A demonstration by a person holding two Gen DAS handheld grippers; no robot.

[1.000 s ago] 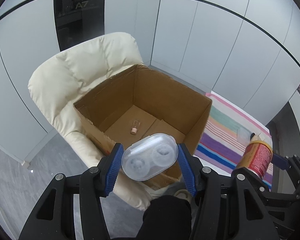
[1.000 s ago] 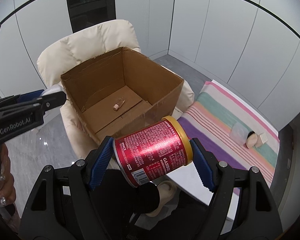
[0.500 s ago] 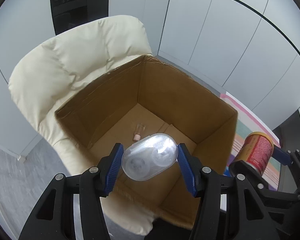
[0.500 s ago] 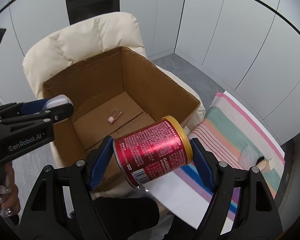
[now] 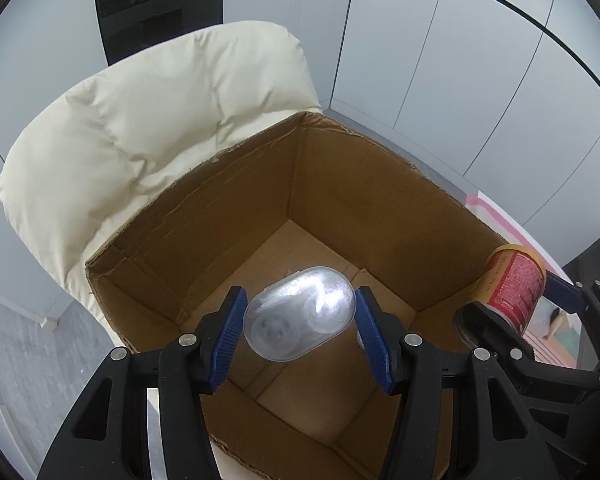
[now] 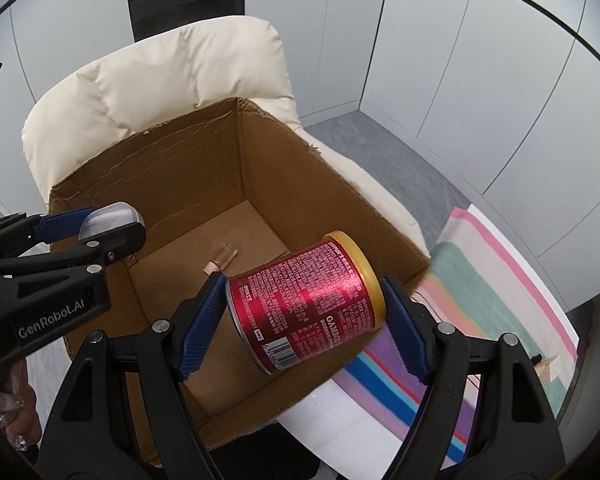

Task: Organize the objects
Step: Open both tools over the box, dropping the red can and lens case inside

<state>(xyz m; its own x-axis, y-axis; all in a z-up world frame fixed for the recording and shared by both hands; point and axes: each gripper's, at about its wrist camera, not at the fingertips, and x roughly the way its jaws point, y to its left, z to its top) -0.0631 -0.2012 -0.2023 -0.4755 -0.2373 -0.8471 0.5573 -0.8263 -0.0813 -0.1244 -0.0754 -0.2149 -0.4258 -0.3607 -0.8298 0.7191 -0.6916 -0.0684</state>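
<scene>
The cardboard box [image 5: 340, 208] sits open-topped on the seat of a cream padded chair [image 5: 148, 120], and everything here is placed against it.

The left gripper [image 5: 300, 330] hangs over the near part of the box opening, pointing steeply down into it. Its blue fingers [image 5: 230, 332] are closed on a clear plastic case [image 5: 300, 316], an oval shell with two round wells, pressed at both ends and held above the box floor, not touching it. In the right wrist view the same gripper comes in over the box's left wall, the case showing between its fingertips, and a hand [image 6: 8, 420] with long decorated nails grips its handle at the lower left.

The right gripper [image 6: 304, 308] is above the box's near right corner. Its fingers [image 6: 204, 320] grip a red can [image 6: 304, 304] with a yellow rim, lying sideways and tilted between them, one finger on the base and the other on the rimmed top. Part of the can overhangs the box opening; the rest is over the rim on the right.

On the box floor, toward its far side, lies a small clear vial [image 6: 222, 260] with a pinkish cap, on its side and apart from both grippers.

To the right of the box, a striped cloth [image 6: 480, 280] in pink, green, purple and blue covers a white surface [image 6: 332, 404]; at the cloth's far end sit some small pale things, too small to make out.
</scene>
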